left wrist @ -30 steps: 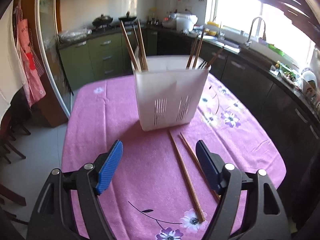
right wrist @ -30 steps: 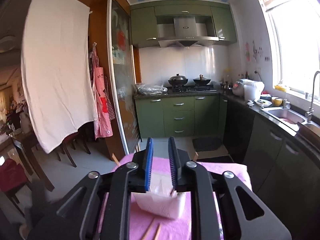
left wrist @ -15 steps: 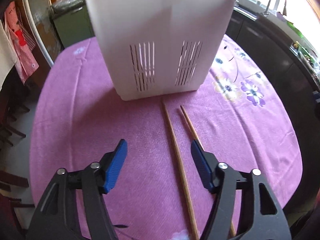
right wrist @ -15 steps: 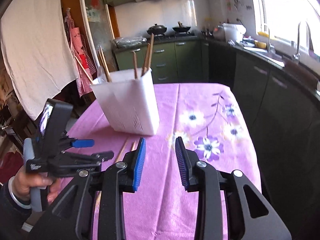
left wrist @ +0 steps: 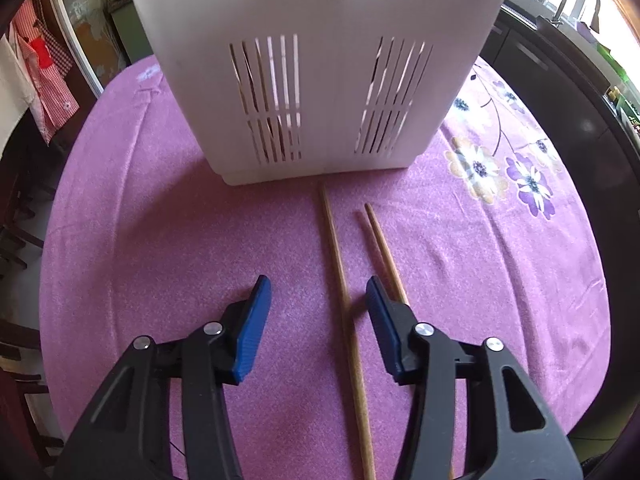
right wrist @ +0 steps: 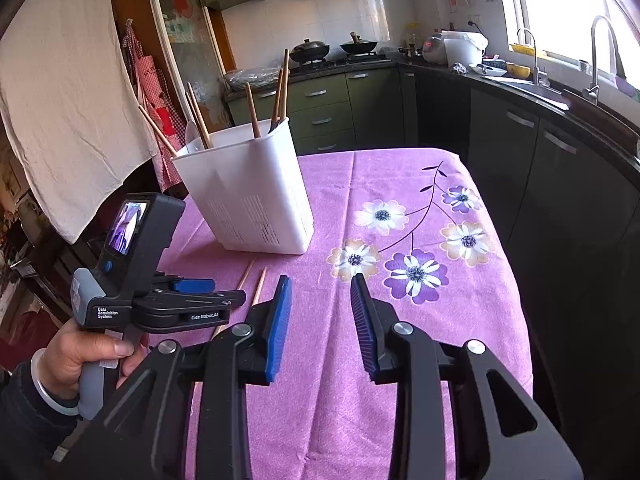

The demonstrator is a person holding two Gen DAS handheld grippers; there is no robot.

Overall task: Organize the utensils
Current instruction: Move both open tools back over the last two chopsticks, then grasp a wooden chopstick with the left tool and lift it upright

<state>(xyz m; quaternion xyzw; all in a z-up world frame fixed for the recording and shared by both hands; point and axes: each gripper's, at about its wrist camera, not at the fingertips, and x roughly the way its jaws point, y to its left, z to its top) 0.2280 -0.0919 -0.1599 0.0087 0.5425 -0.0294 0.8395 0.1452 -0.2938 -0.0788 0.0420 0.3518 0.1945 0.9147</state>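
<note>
A white slotted utensil holder (left wrist: 328,80) stands on the purple flowered cloth (left wrist: 160,248) with several chopsticks upright in it (right wrist: 280,92). Three loose wooden chopsticks lie in front of it. One chopstick (left wrist: 340,280) runs between the blue pads of my left gripper (left wrist: 317,284), nearer the right pad; the jaws are closing and no pad touches it. The other two chopsticks (left wrist: 382,248) pass under the right finger. My right gripper (right wrist: 320,280) hovers over bare cloth, open by a narrow gap with nothing in it. Its view shows the left gripper (right wrist: 224,291) held low by a hand (right wrist: 80,356).
The cloth's edge (right wrist: 516,280) drops off at the right, with dark cabinets (right wrist: 560,184) and a sink counter beyond. A white towel (right wrist: 60,112) and a red apron (right wrist: 150,80) hang at the left. Green cabinets with pans on a stove (right wrist: 332,48) stand behind.
The left gripper sank toward the loose chopsticks and its jaws narrowed around one. The right gripper dropped and tipped down from the kitchen wall to the table, its jaws a little wider.
</note>
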